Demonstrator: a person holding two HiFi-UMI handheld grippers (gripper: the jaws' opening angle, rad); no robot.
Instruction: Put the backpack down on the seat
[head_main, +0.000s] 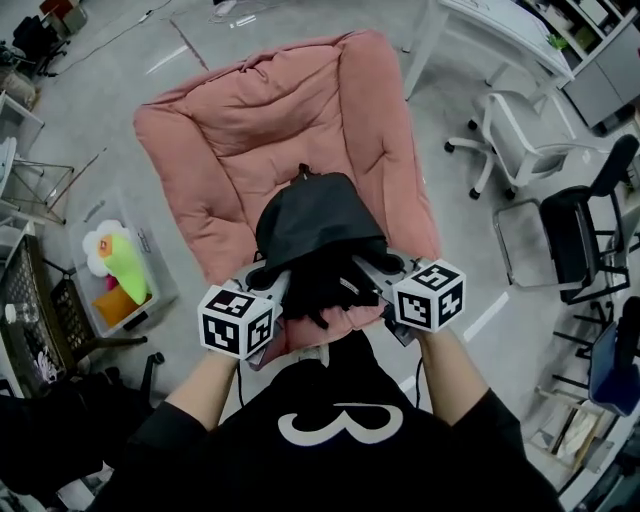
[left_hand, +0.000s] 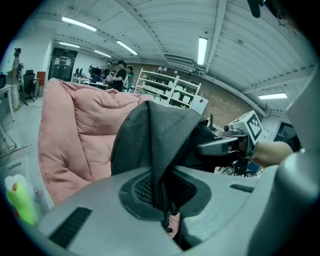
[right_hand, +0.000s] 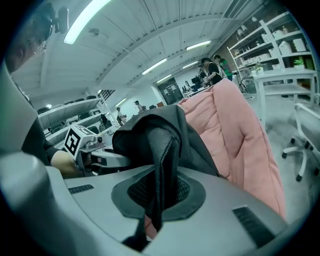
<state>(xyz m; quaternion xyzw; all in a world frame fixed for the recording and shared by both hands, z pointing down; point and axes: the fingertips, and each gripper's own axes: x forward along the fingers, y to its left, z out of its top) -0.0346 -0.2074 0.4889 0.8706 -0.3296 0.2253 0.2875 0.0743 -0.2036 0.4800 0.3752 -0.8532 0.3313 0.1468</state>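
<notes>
HEAD VIEW
- Pink quilted padded seat: on grey floor, centre of pic, back folded up at far side
- Black fabric backpack: over front-centre of seat cushion, held at its near edge by both grippers; contact w/ cushion can't be told
- Left gripper: at backpack's near-left edge, marker cube toward the person
- Right gripper: at backpack's near-right edge, level w/ left gripper, close beside it
- Clear plastic bin: left of seat, holds a green-and-white plush toy
- White swivel office chair and black framed chair: right of seat, well apart from it
- White table: top right

LEFT GRIPPER VIEW
- Jaws pressed together on a fold of black backpack fabric w/ zip seam; cloth rises up from the pinch
- Seat: behind and left of backpack
- Right gripper: right of backpack, reaching into the fabric
- White shelving unit and standing people: far background

RIGHT GRIPPER VIEW
- Jaws clamped tight on a black mesh strap of the backpack; strap runs up and over from the pads
- Seat: right of and behind backpack
- Left gripper: left of backpack, cube facing camera
- White chair: right edge, apart from seat
</notes>
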